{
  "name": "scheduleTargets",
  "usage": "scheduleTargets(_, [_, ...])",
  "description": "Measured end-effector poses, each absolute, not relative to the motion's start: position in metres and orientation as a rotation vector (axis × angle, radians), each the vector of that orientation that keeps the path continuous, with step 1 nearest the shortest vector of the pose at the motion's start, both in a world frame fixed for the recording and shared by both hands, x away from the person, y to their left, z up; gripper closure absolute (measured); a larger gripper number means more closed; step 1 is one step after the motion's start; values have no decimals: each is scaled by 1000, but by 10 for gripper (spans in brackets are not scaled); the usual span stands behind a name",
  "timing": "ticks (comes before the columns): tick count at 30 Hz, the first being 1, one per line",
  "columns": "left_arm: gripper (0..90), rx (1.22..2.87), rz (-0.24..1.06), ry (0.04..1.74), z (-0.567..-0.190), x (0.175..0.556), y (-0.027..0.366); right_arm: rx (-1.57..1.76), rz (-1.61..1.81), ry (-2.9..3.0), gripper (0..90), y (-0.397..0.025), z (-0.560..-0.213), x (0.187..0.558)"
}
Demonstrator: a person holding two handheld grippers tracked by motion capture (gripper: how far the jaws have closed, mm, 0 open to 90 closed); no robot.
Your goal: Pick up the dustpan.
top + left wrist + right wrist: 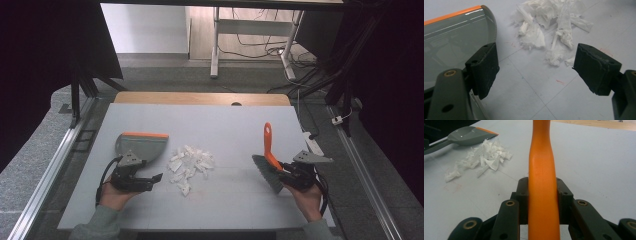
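Observation:
A grey dustpan with an orange lip lies at the table's left; its pan runs under the left jaw. Torn white paper scraps are piled mid-table, just ahead of the jaws as scraps. My left gripper stands open beside the dustpan with nothing between its fingers. My right gripper is shut on the orange handle of a brush. The brush's grey bristles rest on the table right of the scraps.
The work surface is a white board on a wooden table. A white power strip lies at the right edge. Metal rails run along both sides. Desk legs and cables are on the floor behind.

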State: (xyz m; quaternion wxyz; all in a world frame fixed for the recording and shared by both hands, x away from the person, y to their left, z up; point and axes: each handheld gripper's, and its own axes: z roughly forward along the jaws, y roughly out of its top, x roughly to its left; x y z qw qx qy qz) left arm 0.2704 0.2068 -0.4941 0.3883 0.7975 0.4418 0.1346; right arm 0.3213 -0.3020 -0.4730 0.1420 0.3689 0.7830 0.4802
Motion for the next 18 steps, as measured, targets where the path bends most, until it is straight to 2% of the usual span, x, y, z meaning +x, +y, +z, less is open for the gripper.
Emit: scheduleTargets(18, [211, 2043, 357, 1108, -491, 268, 207, 1029, 1388, 2267, 697, -292, -473, 319])
